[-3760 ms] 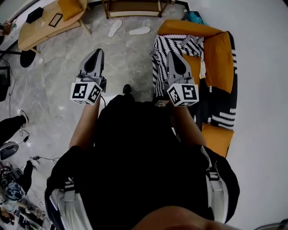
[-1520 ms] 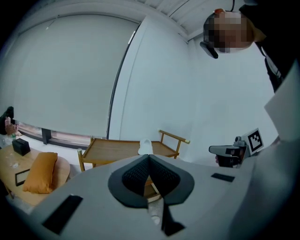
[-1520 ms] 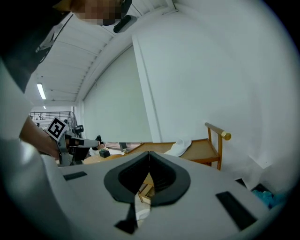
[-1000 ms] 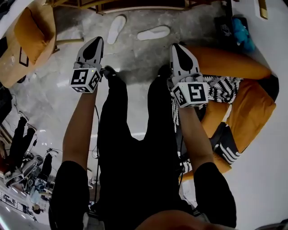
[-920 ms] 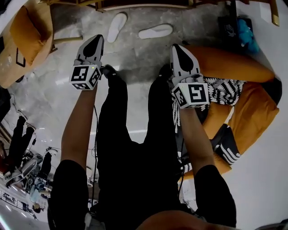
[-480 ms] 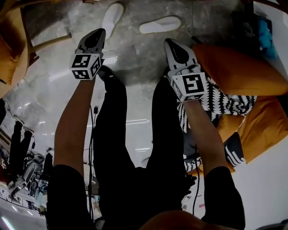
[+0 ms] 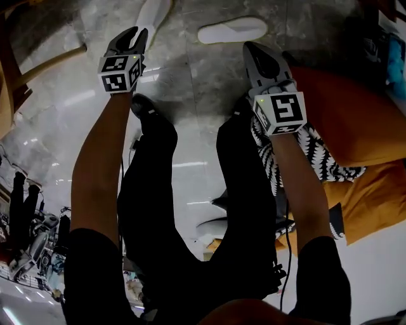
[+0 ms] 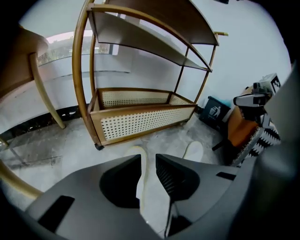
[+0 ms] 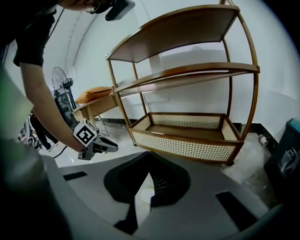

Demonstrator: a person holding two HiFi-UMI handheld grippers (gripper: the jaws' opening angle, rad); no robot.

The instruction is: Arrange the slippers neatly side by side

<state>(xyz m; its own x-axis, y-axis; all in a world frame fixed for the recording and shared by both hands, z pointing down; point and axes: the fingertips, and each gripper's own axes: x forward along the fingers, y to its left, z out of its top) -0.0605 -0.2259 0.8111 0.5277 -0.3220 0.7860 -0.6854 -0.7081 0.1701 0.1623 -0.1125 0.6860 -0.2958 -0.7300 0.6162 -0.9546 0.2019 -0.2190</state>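
Two white slippers lie apart on the grey marble floor. The left slipper [image 7: 152, 9] points away from me; the right slipper [image 7: 231, 30] lies crosswise. My left gripper [image 7: 134, 33] hangs just over the near end of the left slipper [image 8: 139, 171]. Its jaws have just been opening and stand apart, the slipper showing in their gap untouched. The other slipper [image 8: 193, 150] lies to the right. My right gripper [image 7: 254, 51] is shut and empty, short of the crosswise slipper [image 9: 146, 196], which shows through its frame.
A wooden rack with a rattan bottom tray [image 8: 140, 115] stands just behind the slippers. An orange sofa [image 7: 355, 114] with a black-and-white throw [image 7: 317, 159] is at the right. A curved chair leg [image 7: 51, 60] is at the left, my black shoes [image 7: 149, 111] below.
Both grippers have dropped toward the floor and closer to the slippers as the person bent down. The left jaws, shut before, now stand apart. The right jaws stay shut.
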